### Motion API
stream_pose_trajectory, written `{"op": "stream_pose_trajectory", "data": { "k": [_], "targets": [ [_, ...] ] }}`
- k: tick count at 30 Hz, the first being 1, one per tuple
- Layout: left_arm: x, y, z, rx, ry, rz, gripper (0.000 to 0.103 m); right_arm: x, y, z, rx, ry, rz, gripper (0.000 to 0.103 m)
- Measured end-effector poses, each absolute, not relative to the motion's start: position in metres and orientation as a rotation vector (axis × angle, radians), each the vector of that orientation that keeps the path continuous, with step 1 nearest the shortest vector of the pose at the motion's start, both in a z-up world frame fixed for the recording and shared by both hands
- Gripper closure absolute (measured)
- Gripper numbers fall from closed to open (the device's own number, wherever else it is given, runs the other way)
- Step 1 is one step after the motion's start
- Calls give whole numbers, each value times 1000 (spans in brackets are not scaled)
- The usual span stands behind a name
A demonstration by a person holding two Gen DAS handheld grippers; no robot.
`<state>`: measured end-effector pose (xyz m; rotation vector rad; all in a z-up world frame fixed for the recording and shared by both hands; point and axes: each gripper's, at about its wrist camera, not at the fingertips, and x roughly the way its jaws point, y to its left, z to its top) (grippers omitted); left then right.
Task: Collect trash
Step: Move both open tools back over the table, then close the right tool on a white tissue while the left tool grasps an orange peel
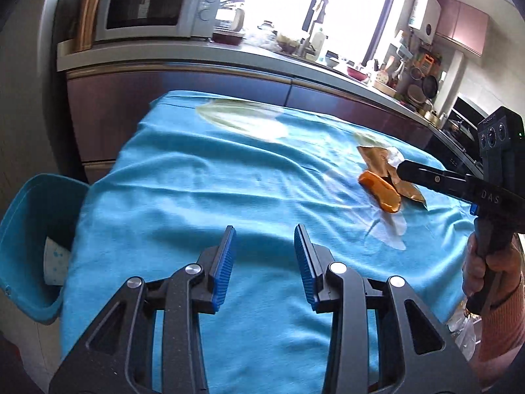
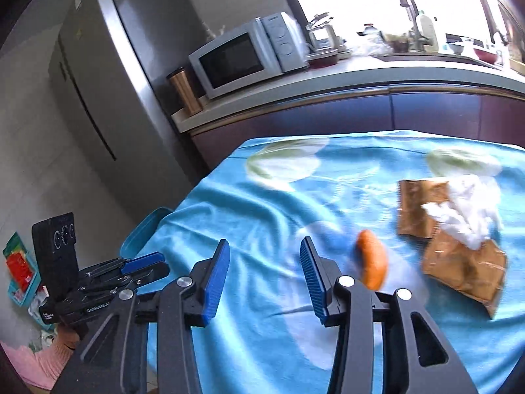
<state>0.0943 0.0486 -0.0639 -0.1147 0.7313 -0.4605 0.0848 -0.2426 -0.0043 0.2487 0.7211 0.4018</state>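
Trash lies on a blue tablecloth: an orange peel-like piece, two brown wrappers and a crumpled white tissue lying on them. My left gripper hovers open over bare cloth, nothing between its blue pads. My right gripper is open too and holds nothing, with the orange piece just right of its right finger. In the left wrist view the right gripper reaches in from the right, its tip over the brown wrappers.
A blue bin stands at the table's left end, something white inside it. Behind the table runs a counter with a microwave, a copper canister and a cluttered sink area. A grey fridge stands far left. A hand holds the right gripper's handle.
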Motion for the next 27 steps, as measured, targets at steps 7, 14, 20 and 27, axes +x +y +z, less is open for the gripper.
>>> {"op": "stream_pose_trajectory", "data": {
  "k": [7, 14, 20, 27],
  "targets": [
    [105, -24, -63, -54, 753, -586, 58, 87, -313, -12, 273, 683, 200, 48],
    [112, -77, -60, -14, 773, -671, 53, 102, -347, -25, 252, 707, 88, 35],
    [123, -103, -63, -17, 813, -711, 53, 115, -356, -36, 249, 736, 75, 34],
    [136, -127, -71, -8, 862, -716, 53, 128, -358, -42, 255, 758, 84, 34]
  ]
}}
